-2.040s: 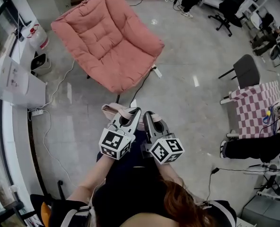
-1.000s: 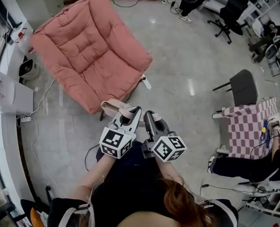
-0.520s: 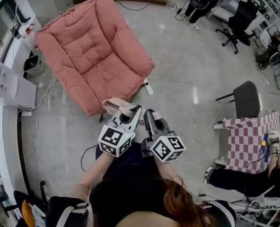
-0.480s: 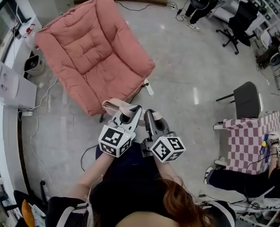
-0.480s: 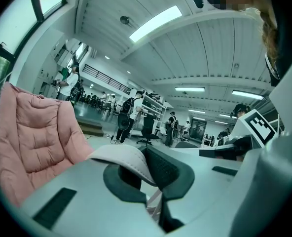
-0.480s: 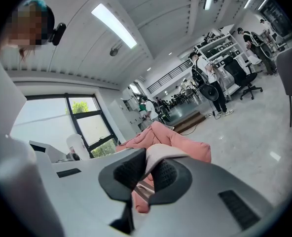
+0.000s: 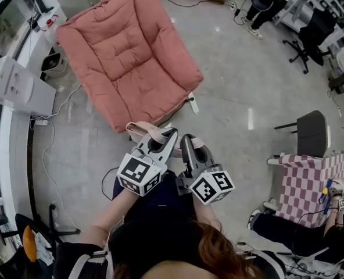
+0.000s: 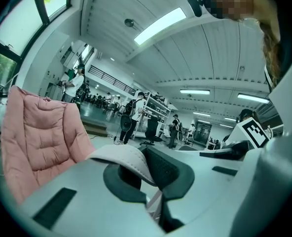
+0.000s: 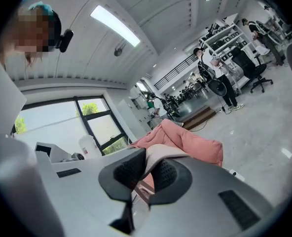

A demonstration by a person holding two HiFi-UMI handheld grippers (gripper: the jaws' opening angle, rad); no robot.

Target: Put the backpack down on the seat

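The seat point(image 7: 131, 51) is a broad, low chair padded in salmon-pink fabric, quilted into soft, puffy squares, with its back tilted away. It stands on a glossy grey floor point(image 7: 236, 80).

The backpack point(image 7: 143, 131) is off the seat, held up in front of the person just short of the seat's near edge. Only its pale pink webbing shows in the head view; its body is hidden beneath the grippers.

The left hand-held gripper point(image 7: 162, 138) is clenched on the left strap point(image 8: 121, 157), a flat band with a stitched edge arching over dark, dimpled pads point(image 8: 168, 169). The right hand-held gripper point(image 7: 189, 144) is likewise clamped on the right strap point(image 9: 162, 152), which folds between its two black, textured pads. Both grippers are smooth grey plastic and lie side by side, nearly touching. Each carries a white cube point(image 7: 138, 173) printed with black square markers.

To the right, well apart from the seat, a pink-and-white checked cloth point(image 7: 311, 176) drapes over a piece of furniture beside a dark chair point(image 7: 311, 131). On the left stands a white boxy unit point(image 7: 18, 86), with a thin cable point(image 7: 49, 156) trailing over the floor.
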